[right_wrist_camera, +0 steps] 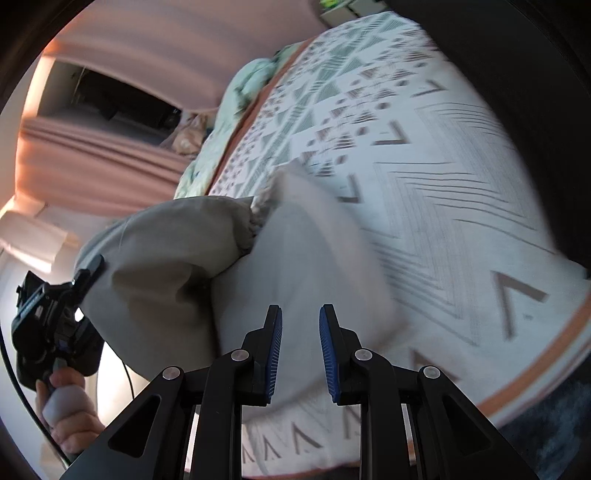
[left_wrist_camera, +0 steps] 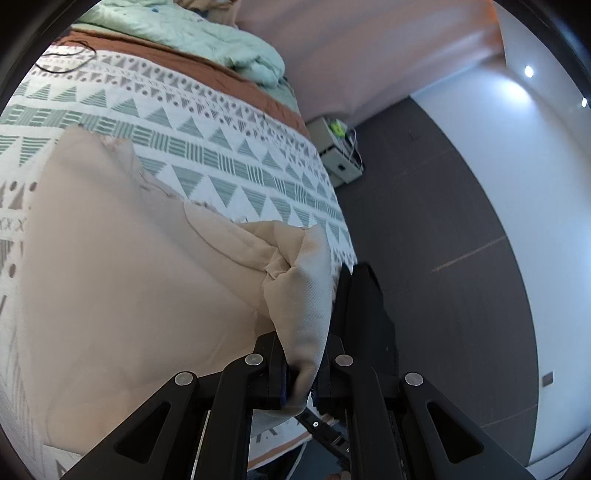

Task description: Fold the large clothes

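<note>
Fabric fills most of both views: a large beige garment of soft, finely woven cloth [left_wrist_camera: 122,280] lies spread over the patterned bedspread, white with grey-green triangles and brown chevrons [left_wrist_camera: 207,147], reaching toward the bed's near edge. Its surface is mostly smooth, with a curved seam across the middle and a bunched, creased corner lifted at the bed's right edge. The left hand-held gripper [left_wrist_camera: 301,373] pinches that raised corner, its black fingers pressed against a fold of cloth that hangs between them. In the right wrist view the same garment [right_wrist_camera: 177,251] looks greyer, puffed up in a rounded fold with a gathered hem, held aloft by the left tool beside the bed. The right hand-held gripper [right_wrist_camera: 301,350] is spread, its blue ribbed pads [right_wrist_camera: 275,354] apart with nothing between them, hovering over the garment's lower part near the bedspread's orange-trimmed edge [right_wrist_camera: 535,391]. This view is blurred. A crumpled mint-green quilt [left_wrist_camera: 207,33] sits at the far end of the bed, against pink curtains [left_wrist_camera: 369,48]. A small white bedside cabinet [left_wrist_camera: 340,155] stands on the dark floor [left_wrist_camera: 443,221]. No writing can be read anywhere.
</note>
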Demonstrator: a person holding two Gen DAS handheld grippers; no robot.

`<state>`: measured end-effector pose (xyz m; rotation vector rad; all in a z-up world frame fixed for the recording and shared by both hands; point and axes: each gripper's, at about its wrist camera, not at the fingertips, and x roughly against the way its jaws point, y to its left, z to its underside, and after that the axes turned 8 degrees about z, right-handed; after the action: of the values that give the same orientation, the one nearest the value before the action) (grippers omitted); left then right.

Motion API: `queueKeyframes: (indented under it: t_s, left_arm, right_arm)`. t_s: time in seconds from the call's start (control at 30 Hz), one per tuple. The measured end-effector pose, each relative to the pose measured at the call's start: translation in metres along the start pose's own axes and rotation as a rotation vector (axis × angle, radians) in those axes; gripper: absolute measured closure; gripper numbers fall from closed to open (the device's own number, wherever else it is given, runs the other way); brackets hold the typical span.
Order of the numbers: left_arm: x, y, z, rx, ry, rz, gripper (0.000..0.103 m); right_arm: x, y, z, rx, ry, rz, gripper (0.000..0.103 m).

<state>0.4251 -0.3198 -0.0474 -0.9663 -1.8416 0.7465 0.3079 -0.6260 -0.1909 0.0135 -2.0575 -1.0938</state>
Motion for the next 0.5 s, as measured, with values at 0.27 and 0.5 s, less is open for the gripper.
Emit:
queueKeyframes:
  t_s: [0.27, 0.5]
  left_arm:
    - [-0.045, -0.005, 0.039, -0.056, 0.215, -0.077, 0.064]
    - [0.002, 0.012, 0.043, -0.069, 0.133, -0.104, 0.031]
  right_arm:
    - [0.009, -0.019, -0.002, -0.023, 0.002, -0.034, 0.061]
    - [0.006, -0.009, -0.005, -0.002, -0.012, -0.081, 0.033]
